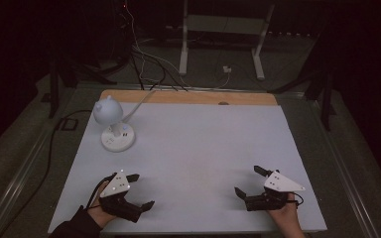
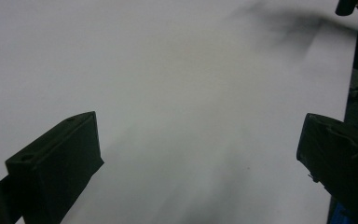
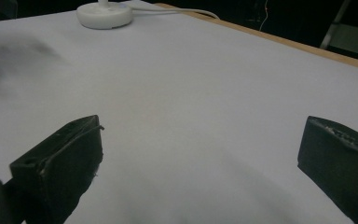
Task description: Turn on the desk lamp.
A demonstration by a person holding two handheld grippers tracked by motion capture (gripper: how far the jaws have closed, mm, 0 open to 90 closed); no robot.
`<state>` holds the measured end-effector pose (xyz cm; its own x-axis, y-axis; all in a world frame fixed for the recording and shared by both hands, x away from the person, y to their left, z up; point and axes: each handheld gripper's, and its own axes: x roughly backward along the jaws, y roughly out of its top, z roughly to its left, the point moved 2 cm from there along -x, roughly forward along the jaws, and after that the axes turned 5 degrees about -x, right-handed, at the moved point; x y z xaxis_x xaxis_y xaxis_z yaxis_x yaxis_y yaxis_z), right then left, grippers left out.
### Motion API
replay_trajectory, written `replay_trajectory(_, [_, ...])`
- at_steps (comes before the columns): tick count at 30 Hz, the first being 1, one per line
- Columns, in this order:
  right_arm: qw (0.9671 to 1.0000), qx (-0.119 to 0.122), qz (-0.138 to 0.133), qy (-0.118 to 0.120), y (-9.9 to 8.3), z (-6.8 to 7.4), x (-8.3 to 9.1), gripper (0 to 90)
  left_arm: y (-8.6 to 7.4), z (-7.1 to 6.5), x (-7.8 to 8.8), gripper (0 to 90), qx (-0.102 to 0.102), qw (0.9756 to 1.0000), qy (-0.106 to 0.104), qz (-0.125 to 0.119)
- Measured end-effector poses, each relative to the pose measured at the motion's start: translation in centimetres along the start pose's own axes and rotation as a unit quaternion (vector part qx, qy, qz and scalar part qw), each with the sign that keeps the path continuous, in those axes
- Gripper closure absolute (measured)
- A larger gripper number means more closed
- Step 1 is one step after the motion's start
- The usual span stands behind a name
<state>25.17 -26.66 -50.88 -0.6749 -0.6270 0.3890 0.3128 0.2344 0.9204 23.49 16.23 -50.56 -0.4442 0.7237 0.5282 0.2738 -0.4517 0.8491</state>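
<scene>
Resting wide open and empty at lower frame, left claw [image 1: 135,191] and right claw [image 1: 248,181] flank bare counter [image 1: 198,148]; the desk lamp [image 1: 114,124] upper left looks light, rigid, best gripped at its neck.

A dim lab or test room is shown. A white tabletop [image 1: 193,148] with a wooden back edge is set on a grey floor. Loose cables [image 1: 144,59] are seen behind it, beside a white metal stand [image 1: 223,29]. A small white desk lamp [image 1: 114,124] is placed on top.
</scene>
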Motion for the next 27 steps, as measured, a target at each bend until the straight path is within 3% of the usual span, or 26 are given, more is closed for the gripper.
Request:
replay_trajectory(7, [1.0, -0.002, -0.006, 0.001, 0.1, 0.1, 0.2, 0.0, 1.4, -0.2, 0.1, 0.2, -0.01, 0.9999, -0.005, 0.0])
replay_trajectory(27, [0.9999, -0.005, -0.014, 0.001, 0.2, 0.0, 0.4, 0.0, 4.7, 1.6, 1.4, 0.2, 0.012, 0.9997, 0.004, -0.019])
